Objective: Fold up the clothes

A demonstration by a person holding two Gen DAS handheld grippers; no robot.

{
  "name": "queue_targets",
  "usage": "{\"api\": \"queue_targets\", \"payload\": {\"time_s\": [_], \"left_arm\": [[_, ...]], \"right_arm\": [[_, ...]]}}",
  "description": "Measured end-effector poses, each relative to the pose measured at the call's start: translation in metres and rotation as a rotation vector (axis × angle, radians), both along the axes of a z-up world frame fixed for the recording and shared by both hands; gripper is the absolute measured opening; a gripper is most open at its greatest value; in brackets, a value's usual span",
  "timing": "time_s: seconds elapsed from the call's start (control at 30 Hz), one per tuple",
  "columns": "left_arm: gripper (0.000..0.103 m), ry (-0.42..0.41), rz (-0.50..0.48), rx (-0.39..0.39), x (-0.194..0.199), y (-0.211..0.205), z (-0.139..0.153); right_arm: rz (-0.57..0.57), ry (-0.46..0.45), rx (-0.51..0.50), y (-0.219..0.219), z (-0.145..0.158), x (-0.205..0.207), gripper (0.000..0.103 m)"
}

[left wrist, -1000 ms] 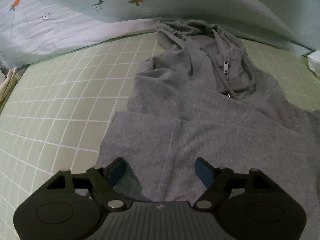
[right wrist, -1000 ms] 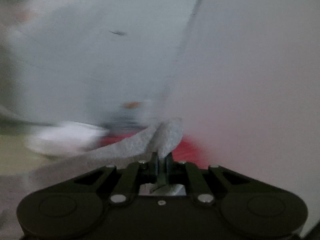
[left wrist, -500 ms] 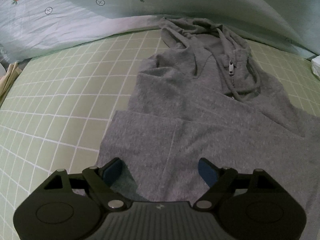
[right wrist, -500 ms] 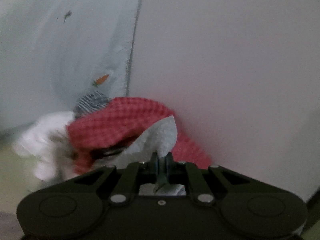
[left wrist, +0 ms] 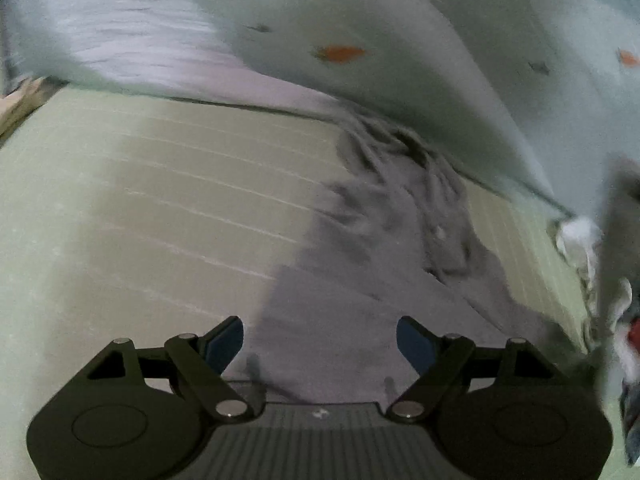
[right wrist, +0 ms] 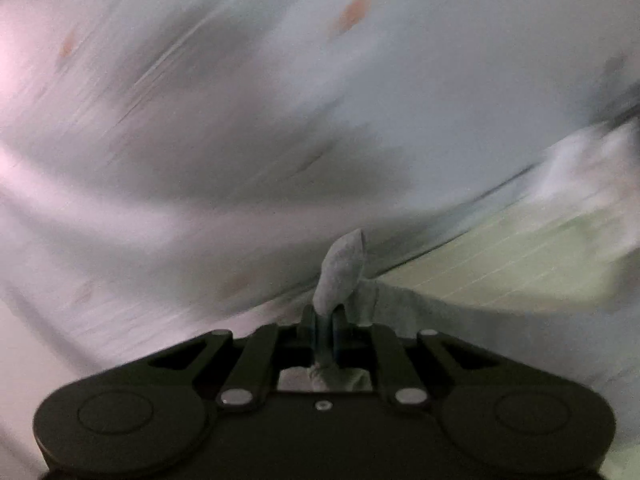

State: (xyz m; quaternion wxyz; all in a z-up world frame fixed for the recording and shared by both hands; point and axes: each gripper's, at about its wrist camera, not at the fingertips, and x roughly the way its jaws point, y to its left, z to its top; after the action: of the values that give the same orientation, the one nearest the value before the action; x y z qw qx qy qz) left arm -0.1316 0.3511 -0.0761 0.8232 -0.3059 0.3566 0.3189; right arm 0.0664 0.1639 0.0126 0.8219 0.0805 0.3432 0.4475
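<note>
— What does your left wrist view show?
— My left gripper is wide open and holds nothing. The grey hoodie lies flat on the green checked sheet, its hood reaching the far edge by the carrot-print bedding. The picture is blurred.
— And the right wrist view?
— My right gripper is closed on a fold of the hoodie's grey cloth, lifted above the sheet.

No readable text, label, brand or number appears in either view — both are smeared by motion blur. The pale quilt carries only orange printed motifs, and the small mark on the left gripper's housing is too small to read.
</note>
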Motion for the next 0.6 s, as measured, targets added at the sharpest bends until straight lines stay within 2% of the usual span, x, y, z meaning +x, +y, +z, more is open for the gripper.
{"api": "queue_targets", "payload": {"time_s": [0.2,0.4,0.47,0.5,0.53,0.57,0.6], "left_arm": [[0.084,0.083,0.144,0.001,-0.090,0.041,-0.011],[0.084,0.096,0.265,-0.046,-0.158,0.086,-0.027],[0.084,0.089,0.280,-0.054,-0.172,0.100,-0.029],[0.084,0.089,0.281,-0.056,-0.175,0.107,-0.028],[0.084,0.084,0.279,-0.056,-0.178,0.112,-0.027],[0.084,0.073,0.273,-0.056,-0.179,0.115,-0.024],[0.084,0.062,0.267,-0.055,-0.180,0.119,-0.021]], "right_arm": [[0.373,0.113,0.076,0.169,-0.025,-0.098,0.008],[0.410,0.156,-0.030,0.215,-0.064,-0.141,0.011],[0.419,0.169,-0.067,0.230,-0.078,-0.154,0.023],[0.423,0.176,-0.086,0.237,-0.085,-0.161,0.034],[0.416,0.174,-0.084,0.231,-0.086,-0.163,0.047],[0.406,0.169,-0.077,0.222,-0.085,-0.163,0.054],[0.362,0.166,-0.083,0.204,-0.087,-0.153,0.067]]}}
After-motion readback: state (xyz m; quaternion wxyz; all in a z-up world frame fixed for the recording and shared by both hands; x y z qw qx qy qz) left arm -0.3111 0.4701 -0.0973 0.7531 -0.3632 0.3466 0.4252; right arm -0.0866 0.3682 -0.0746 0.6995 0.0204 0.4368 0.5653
